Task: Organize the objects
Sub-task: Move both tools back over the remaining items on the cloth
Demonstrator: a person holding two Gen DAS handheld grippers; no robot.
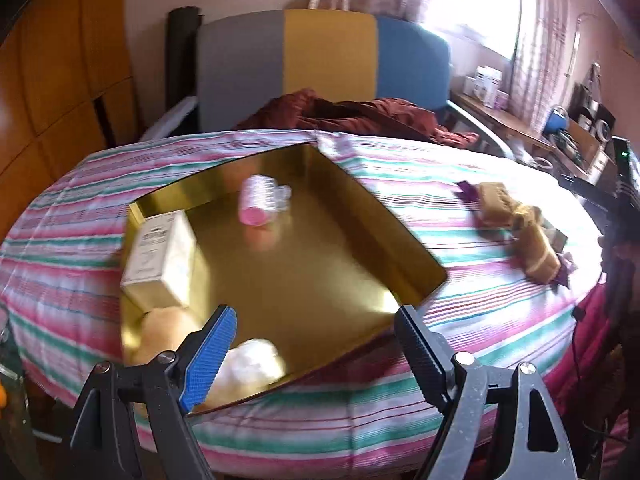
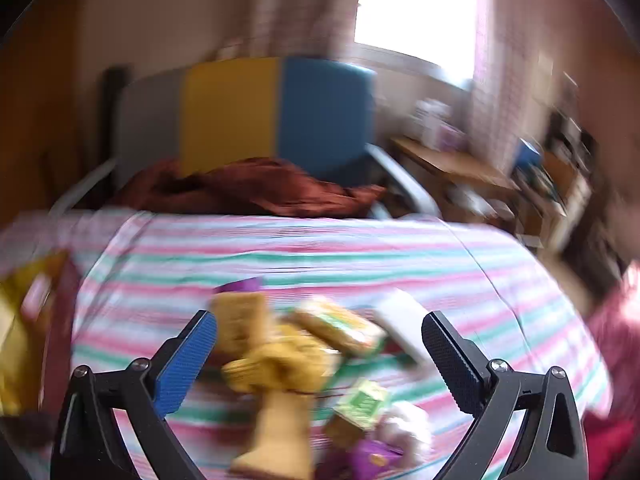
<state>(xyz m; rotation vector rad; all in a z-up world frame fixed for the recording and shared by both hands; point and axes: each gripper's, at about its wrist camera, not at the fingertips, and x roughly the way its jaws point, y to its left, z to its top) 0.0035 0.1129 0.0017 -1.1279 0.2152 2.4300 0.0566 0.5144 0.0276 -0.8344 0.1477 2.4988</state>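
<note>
A gold tray [image 1: 320,272] lies on the striped cloth of the table. In it are a cream box [image 1: 160,256], a clear bottle with a pink cap [image 1: 260,200] lying on its side, and pale soft items [image 1: 256,360] at the near edge. My left gripper [image 1: 316,320] is open and empty above the tray's near edge. My right gripper [image 2: 320,328] is open and empty over a pile of snack packets [image 2: 280,356], a green packet [image 2: 364,400] and a purple packet [image 2: 372,456]. The pile also shows in the left wrist view [image 1: 516,224]. The right view is blurred.
A chair with a grey, yellow and blue back [image 1: 320,56] stands behind the table with a dark red cloth [image 1: 360,116] on it. A cluttered wooden desk [image 1: 520,124] is at the right. A wooden cabinet [image 1: 52,80] is at the left.
</note>
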